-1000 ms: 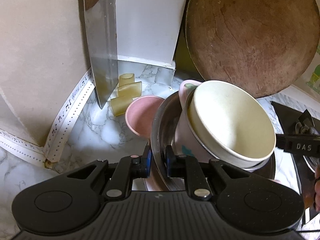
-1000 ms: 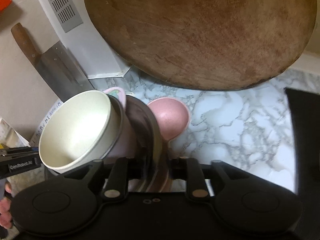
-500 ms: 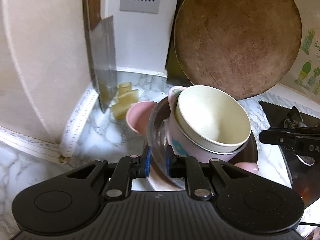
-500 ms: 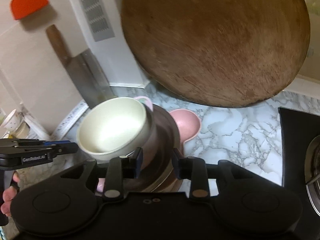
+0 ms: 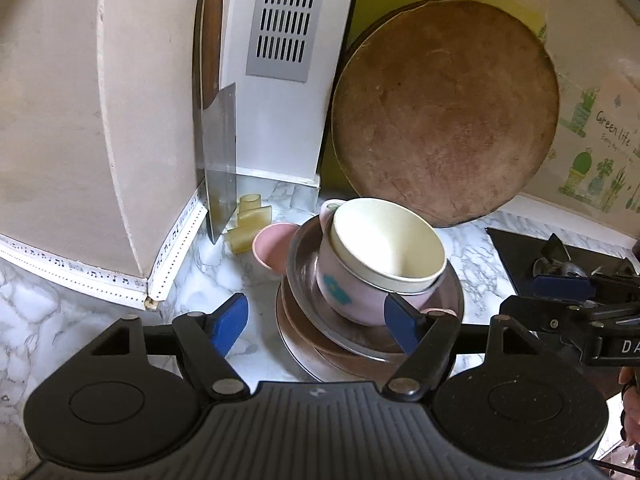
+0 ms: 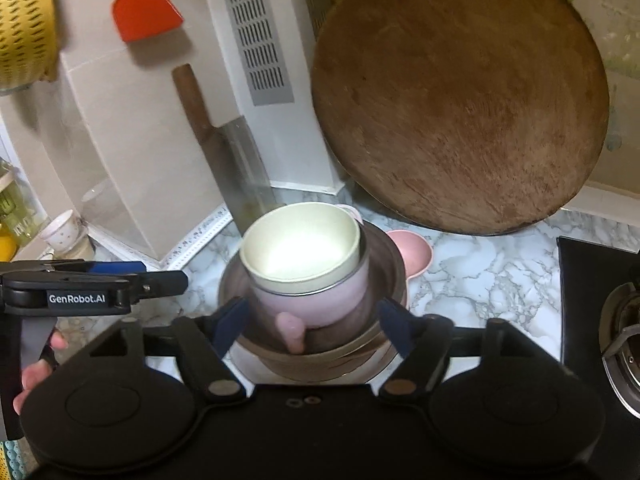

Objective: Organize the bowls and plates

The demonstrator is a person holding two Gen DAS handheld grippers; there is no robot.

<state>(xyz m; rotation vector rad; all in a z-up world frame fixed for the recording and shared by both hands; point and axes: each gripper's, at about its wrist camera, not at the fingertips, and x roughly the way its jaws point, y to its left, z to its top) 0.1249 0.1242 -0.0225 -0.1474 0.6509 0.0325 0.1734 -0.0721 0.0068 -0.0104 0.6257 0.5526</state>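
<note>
Half a second ago the rim of the stack was pinched from both sides; now both pairs of tongs have been spread wide and drawn back, so the stack has been released onto the marble counter (image 5: 208, 264). The left gripper (image 5: 316, 320) and the right gripper (image 6: 310, 320) are each seen with fingers apart, touching nothing. This is judged to mean the placing step is finished and the stack is at rest in the corner, just in front of the round wooden board (image 5: 444, 116). Counted from the top: one cream bowl (image 5: 390, 240) nested in one pink two-handled bowl (image 5: 340, 288), on one steel plate (image 5: 304, 248), above at least two further plates whose number cannot be told. One small pink bowl (image 5: 272, 246) is beside them, near one cleaver (image 5: 220, 160).
</note>
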